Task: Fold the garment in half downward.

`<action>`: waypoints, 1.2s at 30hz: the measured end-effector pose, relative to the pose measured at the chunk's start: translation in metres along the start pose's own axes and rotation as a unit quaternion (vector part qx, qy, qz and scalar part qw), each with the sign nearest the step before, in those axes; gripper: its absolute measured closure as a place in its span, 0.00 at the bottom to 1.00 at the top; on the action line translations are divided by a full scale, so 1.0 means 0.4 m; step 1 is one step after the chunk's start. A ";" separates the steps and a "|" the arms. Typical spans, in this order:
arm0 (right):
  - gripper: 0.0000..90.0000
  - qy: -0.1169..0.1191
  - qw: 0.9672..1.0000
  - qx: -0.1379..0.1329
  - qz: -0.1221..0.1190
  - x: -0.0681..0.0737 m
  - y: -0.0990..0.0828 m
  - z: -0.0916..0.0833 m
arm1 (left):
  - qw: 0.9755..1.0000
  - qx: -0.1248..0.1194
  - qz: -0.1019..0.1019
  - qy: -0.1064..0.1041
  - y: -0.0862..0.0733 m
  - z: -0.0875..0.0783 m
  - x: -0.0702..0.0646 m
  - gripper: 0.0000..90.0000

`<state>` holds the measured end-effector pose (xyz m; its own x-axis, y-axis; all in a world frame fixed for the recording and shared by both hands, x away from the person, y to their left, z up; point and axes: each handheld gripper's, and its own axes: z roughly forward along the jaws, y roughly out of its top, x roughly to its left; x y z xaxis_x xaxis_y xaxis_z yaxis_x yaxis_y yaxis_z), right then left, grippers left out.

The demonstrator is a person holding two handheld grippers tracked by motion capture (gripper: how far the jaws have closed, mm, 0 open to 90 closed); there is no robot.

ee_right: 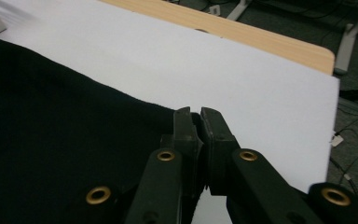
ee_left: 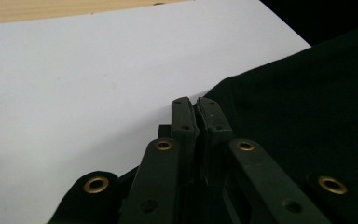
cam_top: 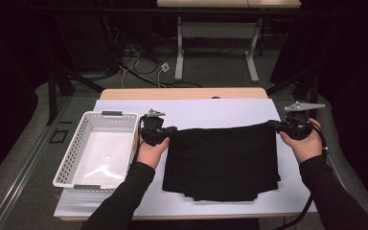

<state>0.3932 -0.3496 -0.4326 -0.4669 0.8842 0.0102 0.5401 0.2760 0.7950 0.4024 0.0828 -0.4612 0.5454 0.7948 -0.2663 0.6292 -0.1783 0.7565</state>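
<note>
A black cloth point(cam_top: 223, 160) lies folded on the white table cover point(cam_top: 211, 112), its far edge stretched between my two grippers. My left gripper point(cam_top: 172, 129) is shut on the cloth's far left corner, and in the left gripper view the jaws meet at the left gripper point(ee_left: 197, 103) tip with the black cloth point(ee_left: 298, 107) pinched between them. At the far right corner, my right gripper point(cam_top: 271, 124) is shut on the cloth too. The right gripper point(ee_right: 196, 113) holds the black cloth point(ee_right: 51, 140) edge in its own view.
A white perforated basket point(cam_top: 76, 143) stands left of the cloth, next to my left hand. The wooden table edge point(cam_top: 182, 92) runs along the far side. Beyond it are table legs and cables on the floor.
</note>
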 end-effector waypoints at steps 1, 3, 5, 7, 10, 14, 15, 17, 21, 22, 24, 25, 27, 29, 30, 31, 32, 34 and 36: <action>0.96 -0.005 1.000 0.000 0.001 -0.007 0.006 -0.002 | 1.000 -0.002 0.001 -0.002 0.003 0.004 -0.002 0.96; 0.96 -0.014 1.000 0.001 0.003 -0.019 0.015 -0.002 | 1.000 -0.003 -0.002 -0.008 0.007 0.013 -0.002 0.96; 0.96 -0.022 1.000 0.004 0.005 -0.031 0.025 -0.001 | 1.000 -0.004 -0.010 -0.012 0.012 0.023 -0.003 0.96; 0.96 -0.031 1.000 0.005 0.004 -0.040 0.035 0.001 | 1.000 -0.007 -0.012 -0.011 0.019 0.030 -0.003 0.96; 0.96 -0.041 0.999 0.008 -0.002 -0.047 0.046 0.007 | 1.000 -0.006 -0.008 -0.008 0.035 0.045 -0.005 0.96; 0.96 -0.056 0.998 0.011 0.001 -0.061 0.061 0.018 | 1.000 -0.001 -0.001 0.001 0.060 0.066 -0.008 0.96; 0.96 -0.060 0.998 0.010 0.003 -0.064 0.065 0.020 | 1.000 -0.002 0.001 0.002 0.064 0.070 -0.008 0.96; 0.96 -0.066 0.998 0.012 0.008 -0.072 0.069 0.025 | 1.000 -0.002 0.004 0.004 0.075 0.078 -0.008 0.96; 0.96 -0.075 0.997 0.020 0.014 -0.090 0.072 0.036 | 1.000 -0.004 0.008 0.008 0.090 0.094 -0.005 0.96; 0.96 -0.079 0.996 0.022 0.019 -0.095 0.073 0.039 | 1.000 -0.004 0.007 0.010 0.094 0.098 -0.004 0.96; 0.96 -0.083 0.996 0.023 0.023 -0.105 0.074 0.042 | 1.000 -0.005 0.004 0.010 0.100 0.105 -0.001 0.96; 0.96 -0.085 0.996 0.023 0.024 -0.108 0.074 0.043 | 1.000 -0.008 0.003 0.007 0.105 0.111 0.000 0.96; 0.96 -0.090 0.995 0.023 0.028 -0.116 0.073 0.046 | 1.000 -0.009 0.008 0.004 0.112 0.120 0.003 0.96; 0.96 -0.094 0.995 0.027 0.032 -0.124 0.071 0.051 | 1.000 -0.009 0.005 0.005 0.117 0.130 0.004 0.96; 0.96 -0.097 0.994 0.027 0.034 -0.128 0.069 0.054 | 1.000 -0.010 0.005 0.006 0.119 0.133 0.005 0.96; 0.96 -0.097 0.994 0.028 0.035 -0.130 0.068 0.056 | 1.000 -0.008 0.006 0.008 0.120 0.136 0.007 0.96; 0.96 -0.098 0.994 0.028 0.035 -0.133 0.068 0.060 | 1.000 -0.007 0.006 0.009 0.120 0.139 0.008 0.96; 0.96 -0.099 0.994 0.028 0.035 -0.134 0.067 0.067 | 1.000 -0.003 0.004 0.012 0.118 0.147 0.012 0.96; 0.95 -0.097 0.994 0.030 0.037 -0.130 0.067 0.079 | 1.000 0.005 0.004 0.013 0.115 0.153 0.015 0.96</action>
<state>0.4541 -0.3764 -0.4311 -0.2849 0.9570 -0.0545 0.6113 0.2252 0.7587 0.4685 0.0439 -0.4645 0.5354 0.8084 -0.2447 0.6311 -0.1903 0.7520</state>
